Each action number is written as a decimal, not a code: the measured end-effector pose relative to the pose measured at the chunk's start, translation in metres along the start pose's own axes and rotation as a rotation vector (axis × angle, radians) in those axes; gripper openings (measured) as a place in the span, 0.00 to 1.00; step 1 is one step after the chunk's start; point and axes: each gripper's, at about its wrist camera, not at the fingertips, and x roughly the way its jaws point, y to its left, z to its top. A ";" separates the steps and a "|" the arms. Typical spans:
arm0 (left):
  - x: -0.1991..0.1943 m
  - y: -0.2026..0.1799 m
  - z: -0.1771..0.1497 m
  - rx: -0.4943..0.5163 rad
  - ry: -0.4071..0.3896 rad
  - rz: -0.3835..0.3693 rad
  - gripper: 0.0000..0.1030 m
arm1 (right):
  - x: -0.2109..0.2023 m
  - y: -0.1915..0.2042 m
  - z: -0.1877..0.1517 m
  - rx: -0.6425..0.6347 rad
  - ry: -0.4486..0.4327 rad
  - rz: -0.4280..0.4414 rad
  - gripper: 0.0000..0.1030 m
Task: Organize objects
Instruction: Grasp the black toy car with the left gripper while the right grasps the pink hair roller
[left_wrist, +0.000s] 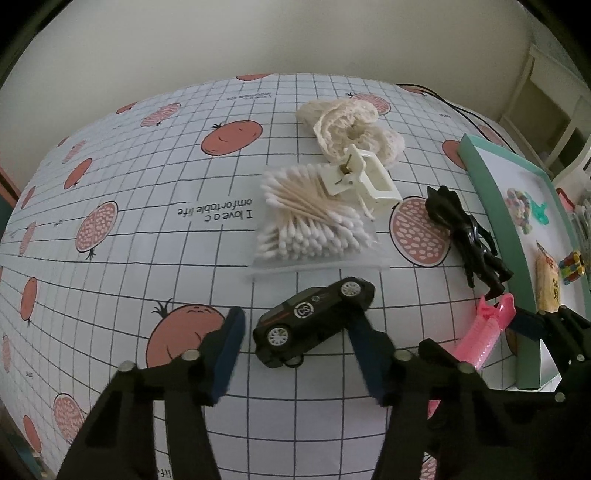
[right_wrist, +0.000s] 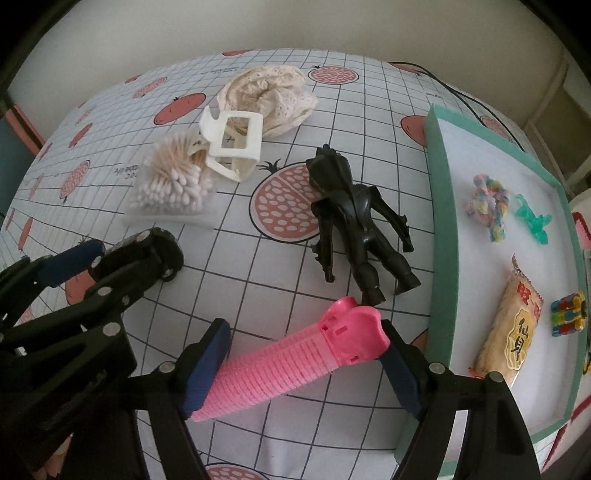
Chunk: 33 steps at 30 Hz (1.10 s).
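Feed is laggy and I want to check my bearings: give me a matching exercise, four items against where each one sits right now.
Items:
1. toy car
2. pink hair clip
3. snack packet
4. black figure

Places:
A. on the white surface of the green-edged tray
B. between the open fingers of the right gripper
C. on the tablecloth beside the tray, no gripper around it
D. between the open fingers of the left gripper

Pairs: 1-D, 2-B, 3-A, 4-C
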 end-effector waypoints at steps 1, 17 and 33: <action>0.001 -0.001 0.001 0.001 0.001 -0.002 0.51 | 0.000 0.000 0.000 -0.001 0.000 -0.002 0.78; 0.002 -0.003 -0.001 -0.007 0.062 0.039 0.38 | 0.002 -0.007 0.004 -0.010 0.006 0.011 0.71; 0.001 0.004 -0.002 -0.072 0.120 0.027 0.38 | -0.008 -0.027 0.008 0.034 -0.012 0.066 0.33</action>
